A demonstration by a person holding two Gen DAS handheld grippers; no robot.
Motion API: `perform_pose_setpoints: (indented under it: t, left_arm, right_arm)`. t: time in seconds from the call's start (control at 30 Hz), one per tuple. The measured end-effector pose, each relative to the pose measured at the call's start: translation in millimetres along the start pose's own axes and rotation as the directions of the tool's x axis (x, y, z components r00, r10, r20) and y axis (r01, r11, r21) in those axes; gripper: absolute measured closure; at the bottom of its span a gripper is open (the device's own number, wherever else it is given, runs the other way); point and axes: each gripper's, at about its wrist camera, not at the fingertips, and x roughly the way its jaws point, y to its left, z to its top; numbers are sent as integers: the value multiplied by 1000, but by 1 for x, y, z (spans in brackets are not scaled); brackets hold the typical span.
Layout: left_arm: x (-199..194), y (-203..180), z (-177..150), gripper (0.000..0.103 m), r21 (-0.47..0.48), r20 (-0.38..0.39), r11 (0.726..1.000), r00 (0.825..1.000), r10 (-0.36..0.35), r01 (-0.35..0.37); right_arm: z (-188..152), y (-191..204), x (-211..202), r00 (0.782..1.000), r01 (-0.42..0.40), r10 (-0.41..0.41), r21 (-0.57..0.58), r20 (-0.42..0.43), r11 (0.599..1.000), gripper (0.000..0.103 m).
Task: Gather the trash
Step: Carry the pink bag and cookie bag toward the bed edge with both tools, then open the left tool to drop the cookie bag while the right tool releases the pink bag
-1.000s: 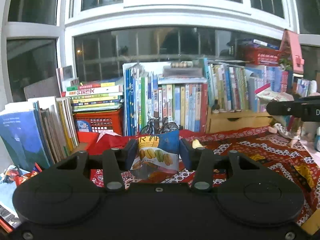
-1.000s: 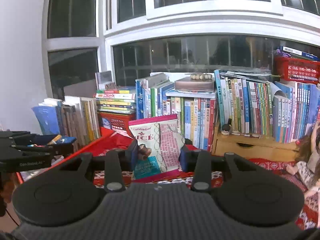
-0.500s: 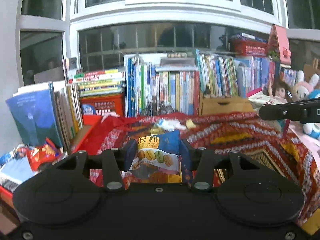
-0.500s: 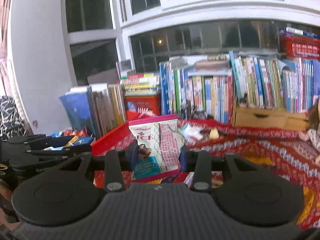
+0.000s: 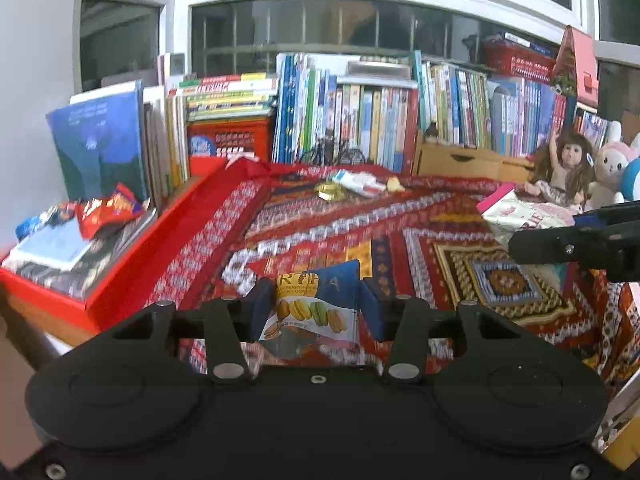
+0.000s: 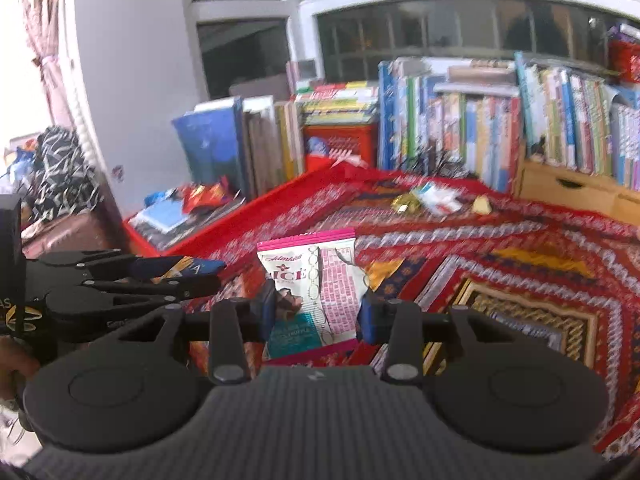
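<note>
- The left gripper [image 5: 312,308] is clenched on a blue cookie packet [image 5: 316,304] printed with macarons, held upright between its two blue pads above a tabletop covered by a red patterned cloth [image 5: 400,240].
- The right gripper [image 6: 316,312] is clenched on a pink and white snack packet [image 6: 316,284], also upright and clear of the cloth.
- Both packets are lifted, so the step in hand looks like carrying collected trash to wherever it is being gathered.
- At the left edge of the tabletop a red tray [image 5: 132,256] holds loose papers with crumpled wrappers [image 5: 104,208] on top; this may be the drop spot, though no bin is in view.
- More small trash [image 5: 356,186] lies on the far side of the cloth, near a row of books [image 5: 360,120].
- The next move likely calls for bringing each packet over the collecting place and releasing it there, then going to the far litter.
</note>
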Motion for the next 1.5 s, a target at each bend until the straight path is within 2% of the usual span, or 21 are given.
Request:
perform_pose_setpoints:
  t: [0.23,0.37,0.63,0.83,1.0,1.03,1.13,1.17,1.3,1.4,1.5]
  left_arm:
    - [-6,9,-38,58,-33,-91,999,996,18,-21]
    - [-6,7,-60,58,-21,-142,999,990,27,-30]
    - [3,-1,-99,58,-62,-256,997,966,25,-42]
    - [11,-8,-111,58,-38,-306,999,952,8,-21]
    - [16,-9,-113,54,-44,-315,999,949,2,-17]
    - [18,-8,-112,51,-47,-317,999,948,0,-16]
    - [23,-4,-111,29,-54,-328,998,945,-5,-13]
    - [23,-3,-111,25,-54,-324,998,946,-4,-14]
    - [23,-1,-109,16,-34,-318,999,948,22,-35]
    - [25,3,-107,3,-15,-323,998,945,56,-64]
    - [27,18,-104,3,-22,-320,995,943,89,-101]
  right_arm:
    - [-27,17,8,995,-53,51,-17,-83,998,57]
    - [-40,24,10,990,-75,73,-12,-123,997,57]
    - [-53,32,21,979,-103,100,-10,-176,995,56]
    - [-60,39,27,972,-126,117,-31,-204,992,56]
    - [-60,39,30,969,-131,124,-18,-212,991,56]
    - [-60,38,31,969,-130,124,-16,-212,991,56]
    - [-59,36,33,969,-125,119,-14,-215,992,55]
    - [-60,36,34,969,-123,118,-10,-217,992,54]
    - [-59,34,36,969,-118,117,7,-217,993,52]
    - [-60,35,39,968,-118,116,5,-225,993,48]
    - [-61,37,39,966,-117,115,4,-230,993,48]
